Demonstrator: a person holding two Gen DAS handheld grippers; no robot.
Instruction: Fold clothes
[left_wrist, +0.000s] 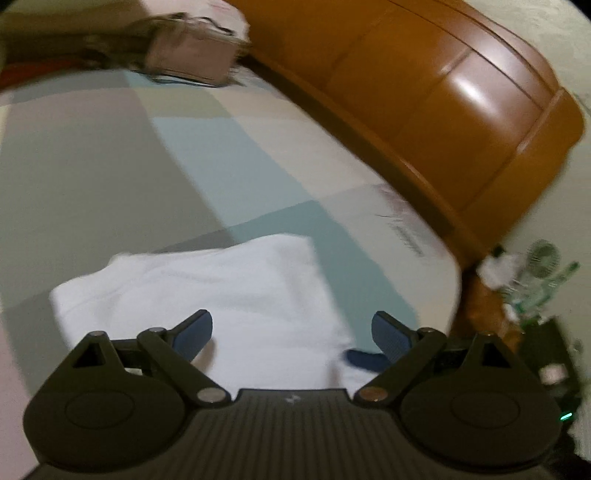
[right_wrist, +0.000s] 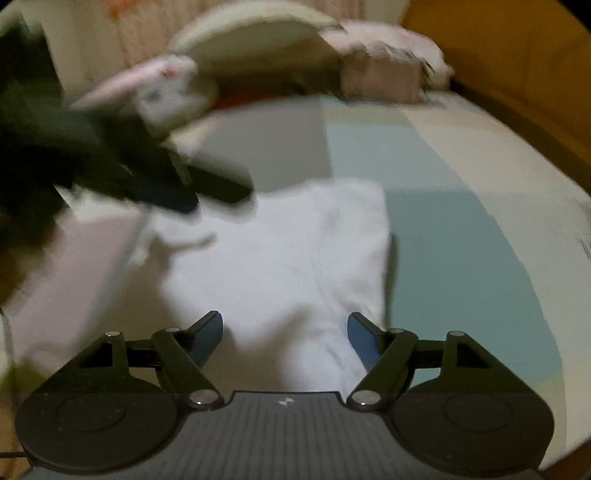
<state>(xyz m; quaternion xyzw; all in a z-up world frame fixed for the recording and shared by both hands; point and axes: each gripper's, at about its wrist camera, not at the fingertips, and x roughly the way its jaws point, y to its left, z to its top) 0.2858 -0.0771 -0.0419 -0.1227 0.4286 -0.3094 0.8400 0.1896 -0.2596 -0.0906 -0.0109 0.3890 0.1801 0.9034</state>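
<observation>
Lying as a compact folded rectangle on the bed (right_wrist: 461, 177), the white garment (right_wrist: 295, 251) leaves both the left hand-held gripper (left_wrist: 291, 332) and the right hand-held gripper (right_wrist: 285, 332) spread wide and empty above it.

The left gripper (left_wrist: 291, 332) and right gripper (right_wrist: 285, 334) look the same: black bent arms, shiny round screws, blue bumpy fingers (left_wrist: 194, 334), and a grey striped base with two round black discs.

Right tongs (right_wrist: 285, 334) spread above folded white garment (right_wrist: 295, 251) on bed (right_wrist: 461, 206).
</observation>
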